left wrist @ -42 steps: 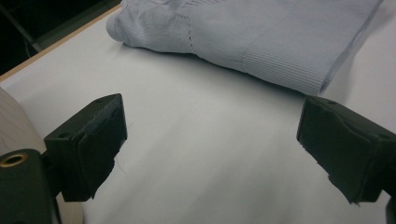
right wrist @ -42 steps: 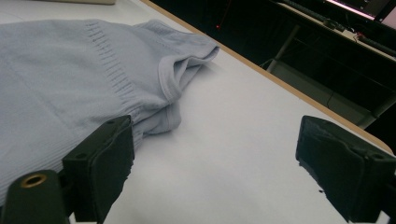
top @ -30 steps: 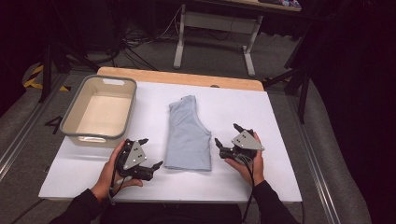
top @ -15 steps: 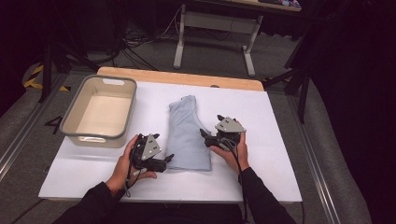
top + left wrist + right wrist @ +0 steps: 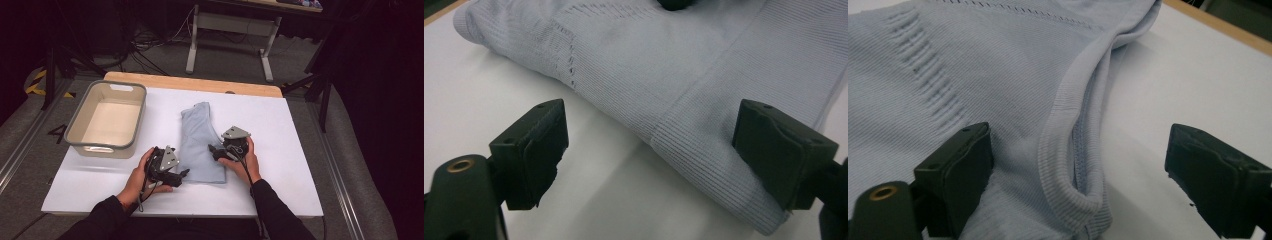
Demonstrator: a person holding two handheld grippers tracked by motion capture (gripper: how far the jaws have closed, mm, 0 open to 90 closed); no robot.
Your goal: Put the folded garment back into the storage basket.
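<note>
A folded pale blue knit garment (image 5: 200, 142) lies in the middle of the white table (image 5: 295, 150). My left gripper (image 5: 183, 173) is at its near left corner, open, with the ribbed hem (image 5: 704, 150) lying between its jaws. The right gripper (image 5: 212, 150) is over the garment's right edge, also open. In the right gripper view a rolled ribbed edge (image 5: 1068, 165) of the garment sits between the two jaws; one jaw rests on the cloth, the other stands over bare table.
A beige plastic bin (image 5: 106, 120) stands at the table's left, a little beyond my left hand. A wooden strip (image 5: 200, 83) runs along the far edge. Bare white surface lies to the right of the garment. Beyond the table are a desk frame and cables on the floor.
Both grippers have moved inward from the sides of the table to the garment's near end, the left to its left corner and the right onto its right edge.
</note>
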